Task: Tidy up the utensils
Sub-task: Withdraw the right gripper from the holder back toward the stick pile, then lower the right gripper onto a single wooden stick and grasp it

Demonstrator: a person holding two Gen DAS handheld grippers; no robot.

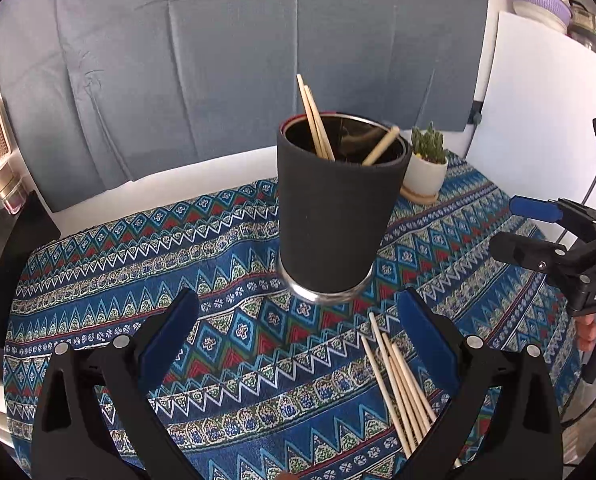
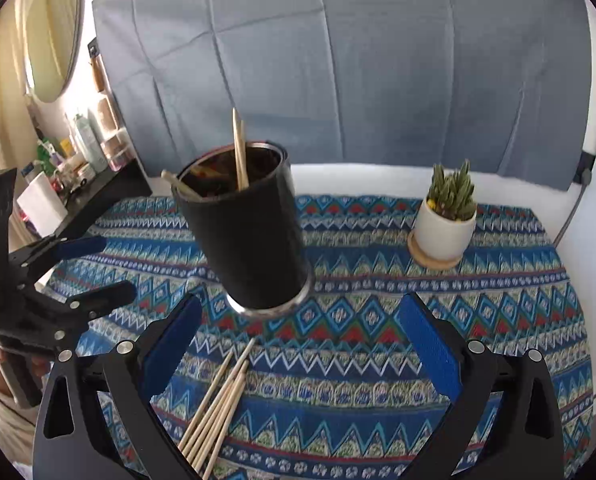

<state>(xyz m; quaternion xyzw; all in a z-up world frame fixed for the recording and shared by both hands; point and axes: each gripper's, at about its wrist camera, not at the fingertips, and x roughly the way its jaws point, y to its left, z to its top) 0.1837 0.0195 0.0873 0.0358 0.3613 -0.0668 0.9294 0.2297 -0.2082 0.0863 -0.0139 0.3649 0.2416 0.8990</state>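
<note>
A black cup (image 1: 334,208) with a steel base stands upright on the patterned cloth; three wooden chopsticks (image 1: 316,120) stick out of it. It also shows in the right wrist view (image 2: 249,236). Several loose chopsticks (image 1: 402,384) lie on the cloth in front of the cup, also seen in the right wrist view (image 2: 219,404). My left gripper (image 1: 298,340) is open and empty above the cloth, left of the loose chopsticks. My right gripper (image 2: 298,340) is open and empty, with the loose chopsticks under its left finger. Each gripper shows in the other's view (image 1: 538,232) (image 2: 85,272).
A small succulent in a white pot (image 2: 444,220) on a wooden coaster stands at the back right of the cloth (image 2: 378,400). A blue-grey fabric backdrop (image 2: 338,60) hangs behind the table. A shelf with bottles (image 2: 81,152) is at the far left.
</note>
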